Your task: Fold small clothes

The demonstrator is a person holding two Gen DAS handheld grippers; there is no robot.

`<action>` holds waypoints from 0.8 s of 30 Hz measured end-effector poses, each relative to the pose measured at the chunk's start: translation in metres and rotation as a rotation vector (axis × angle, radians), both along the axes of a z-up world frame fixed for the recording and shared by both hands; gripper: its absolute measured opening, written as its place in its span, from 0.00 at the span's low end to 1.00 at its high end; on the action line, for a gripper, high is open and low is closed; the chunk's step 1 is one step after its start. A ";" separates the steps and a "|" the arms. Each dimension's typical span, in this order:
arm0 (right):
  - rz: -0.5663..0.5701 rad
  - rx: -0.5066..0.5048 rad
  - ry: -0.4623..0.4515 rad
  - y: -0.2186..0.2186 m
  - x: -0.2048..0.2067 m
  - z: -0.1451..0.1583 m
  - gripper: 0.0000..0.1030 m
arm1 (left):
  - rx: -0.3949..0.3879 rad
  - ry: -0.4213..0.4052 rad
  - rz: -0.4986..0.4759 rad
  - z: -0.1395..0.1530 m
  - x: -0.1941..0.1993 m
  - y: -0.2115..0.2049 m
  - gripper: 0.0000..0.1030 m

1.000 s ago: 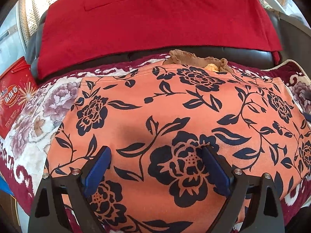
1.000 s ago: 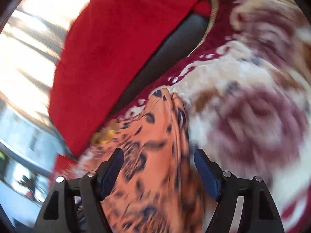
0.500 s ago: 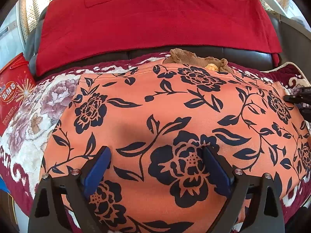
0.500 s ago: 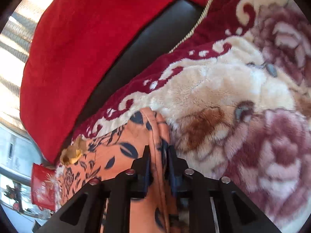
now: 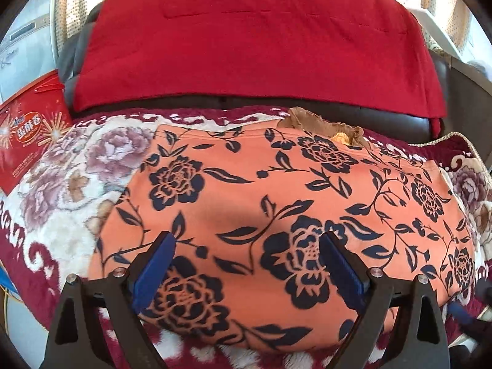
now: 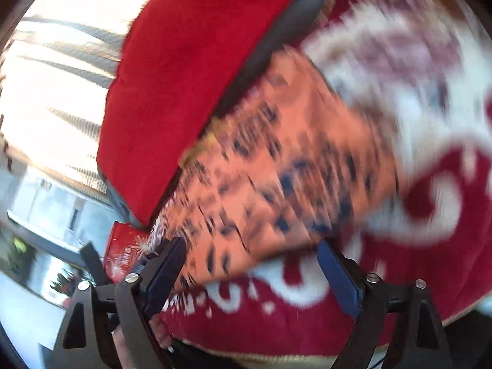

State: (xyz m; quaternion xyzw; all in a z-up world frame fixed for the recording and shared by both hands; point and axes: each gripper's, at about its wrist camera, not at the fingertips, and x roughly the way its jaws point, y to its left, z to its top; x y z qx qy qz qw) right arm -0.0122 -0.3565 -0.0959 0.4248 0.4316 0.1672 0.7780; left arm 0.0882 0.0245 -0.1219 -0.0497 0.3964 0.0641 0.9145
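orange floral garment lies flat on the plush blanket, smoothed for folding | my left gripper hovers above it, spread, empty | my right gripper is opening at its near edge, nothing pinched, view blurred

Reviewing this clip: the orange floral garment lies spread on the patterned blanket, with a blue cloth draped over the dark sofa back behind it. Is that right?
Not quite. The cloth draped over the dark sofa back is red, not blue: the left wrist view shows the red cloth plainly. The rest holds: the orange floral garment lies spread on the patterned blanket.
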 end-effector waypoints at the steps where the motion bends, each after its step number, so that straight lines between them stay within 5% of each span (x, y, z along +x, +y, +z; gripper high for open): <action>1: -0.019 0.020 0.001 -0.002 0.002 -0.004 0.86 | 0.012 0.017 -0.008 -0.003 0.001 0.000 0.93; 4: -0.067 0.039 -0.028 -0.008 0.016 0.003 0.86 | 0.043 0.095 -0.026 -0.023 0.009 -0.002 0.93; 7: -0.130 0.077 0.022 -0.016 0.028 -0.003 0.85 | 0.014 0.089 0.000 -0.017 0.008 0.000 0.92; 10: -0.188 0.075 0.006 -0.020 0.033 0.002 0.83 | 0.004 -0.008 -0.001 0.004 -0.001 -0.003 0.92; 12: -0.221 0.053 0.009 -0.021 0.035 0.001 0.72 | 0.023 -0.037 -0.018 0.008 0.000 -0.010 0.92; 15: -0.265 0.036 0.045 -0.024 0.042 -0.007 0.62 | 0.075 0.115 -0.092 -0.028 0.024 -0.027 0.92; 19: -0.286 -0.031 0.040 -0.020 0.051 0.001 0.60 | 0.075 0.080 -0.094 -0.035 0.022 -0.028 0.93; 21: -0.227 -0.117 0.047 -0.012 0.068 0.008 0.13 | 0.038 0.091 -0.110 -0.032 0.023 -0.022 0.92; 24: -0.173 -0.279 -0.024 0.012 0.084 0.049 0.11 | -0.040 0.053 -0.091 -0.015 0.015 0.002 0.91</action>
